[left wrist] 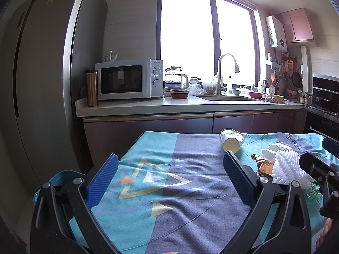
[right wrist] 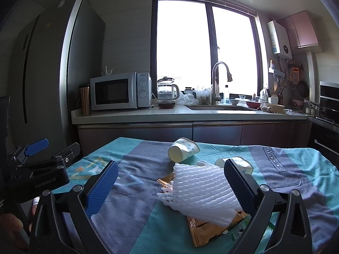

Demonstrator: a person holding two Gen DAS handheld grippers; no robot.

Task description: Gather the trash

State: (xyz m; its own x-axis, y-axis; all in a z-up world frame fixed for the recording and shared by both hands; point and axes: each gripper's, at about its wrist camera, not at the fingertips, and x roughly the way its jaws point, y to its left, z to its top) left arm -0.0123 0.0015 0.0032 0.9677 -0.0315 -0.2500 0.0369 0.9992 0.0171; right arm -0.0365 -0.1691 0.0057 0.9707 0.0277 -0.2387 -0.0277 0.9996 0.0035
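The cloth (left wrist: 169, 190) in front of the left gripper (left wrist: 170, 169) lay bare. White foam net (right wrist: 199, 192) and a tipped cup (right wrist: 183, 149) blocked the right gripper (right wrist: 170, 177).

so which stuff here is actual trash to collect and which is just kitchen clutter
Trash on the cloth:
foam net
gold wrapper
tipped paper cup
second paper cup

Just lying about:
microwave
glass kettle
travel mug

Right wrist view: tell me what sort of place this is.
A home kitchen, most likely. A microwave stands on the counter, a faucet arches over the sink under a big window, and utensils hang on the right wall.
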